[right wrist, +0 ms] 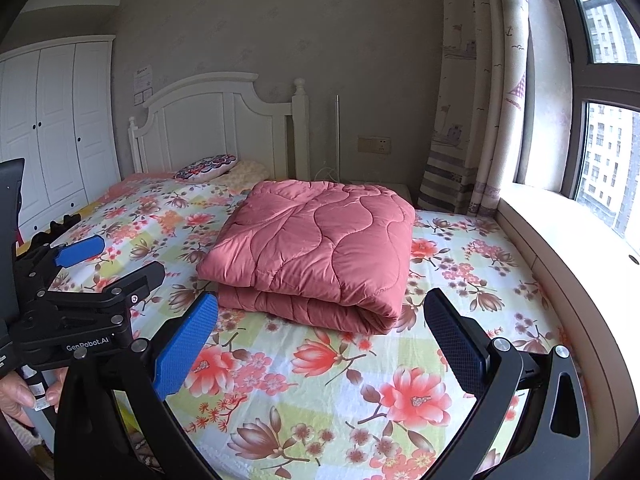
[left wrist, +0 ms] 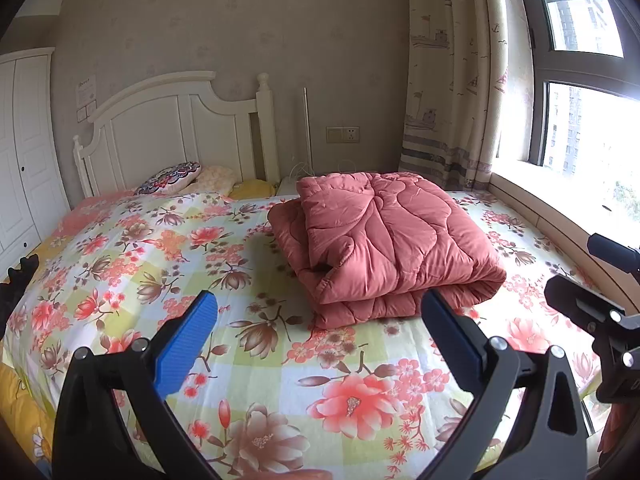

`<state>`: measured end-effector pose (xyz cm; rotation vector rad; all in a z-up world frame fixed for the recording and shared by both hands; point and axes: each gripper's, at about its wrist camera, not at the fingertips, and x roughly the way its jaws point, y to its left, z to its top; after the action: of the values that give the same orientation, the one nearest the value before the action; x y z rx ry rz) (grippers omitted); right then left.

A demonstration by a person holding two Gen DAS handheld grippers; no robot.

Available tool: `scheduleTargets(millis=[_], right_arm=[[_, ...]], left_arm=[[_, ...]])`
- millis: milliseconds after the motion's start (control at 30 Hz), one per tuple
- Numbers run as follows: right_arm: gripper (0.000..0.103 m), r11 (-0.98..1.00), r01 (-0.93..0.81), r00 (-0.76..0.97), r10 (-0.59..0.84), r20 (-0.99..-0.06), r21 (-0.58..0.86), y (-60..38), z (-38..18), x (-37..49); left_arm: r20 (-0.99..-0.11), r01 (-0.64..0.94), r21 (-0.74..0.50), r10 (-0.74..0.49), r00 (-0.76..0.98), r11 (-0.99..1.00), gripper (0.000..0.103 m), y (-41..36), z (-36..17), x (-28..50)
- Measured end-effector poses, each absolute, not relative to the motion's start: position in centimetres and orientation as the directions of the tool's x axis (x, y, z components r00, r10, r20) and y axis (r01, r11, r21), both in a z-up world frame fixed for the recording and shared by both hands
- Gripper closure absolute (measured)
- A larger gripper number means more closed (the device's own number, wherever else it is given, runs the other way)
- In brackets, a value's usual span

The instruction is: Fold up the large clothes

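Observation:
A salmon-pink quilted comforter point(left wrist: 384, 240) point(right wrist: 316, 248) lies folded into a thick rectangular stack on the floral bed sheet point(left wrist: 280, 380) point(right wrist: 320, 392). My left gripper point(left wrist: 320, 320) hovers open above the sheet, short of the comforter's near edge, with nothing between its blue pads. My right gripper point(right wrist: 322, 322) is open too, its fingers spread just in front of the fold. In the right wrist view the left gripper's body point(right wrist: 80, 312) shows at the left, held by a hand point(right wrist: 24, 396). The right gripper's black frame point(left wrist: 592, 316) shows at the right of the left wrist view.
A white headboard point(left wrist: 180, 132) and pillows point(left wrist: 172, 178) stand at the far end of the bed. A window sill point(right wrist: 580, 240) and curtain point(right wrist: 480, 100) run along the right side. A white wardrobe point(right wrist: 52, 128) is at the left. A dark object point(left wrist: 18, 280) lies at the bed's left edge.

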<state>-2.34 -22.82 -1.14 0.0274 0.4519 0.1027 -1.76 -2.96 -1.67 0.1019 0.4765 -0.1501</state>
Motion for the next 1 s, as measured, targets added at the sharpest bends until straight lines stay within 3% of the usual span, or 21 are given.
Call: scheduleTargets(millis=[1000], right_arm=[[0.004,0.994,-0.096,0.886,0.113,-0.449,0.06,-22.21,-1.85,-2.16]], left_arm=[[-0.465,0.175,0.065,-0.125,0.876,0.982,0.002,-3.09,-1.78,-1.88]])
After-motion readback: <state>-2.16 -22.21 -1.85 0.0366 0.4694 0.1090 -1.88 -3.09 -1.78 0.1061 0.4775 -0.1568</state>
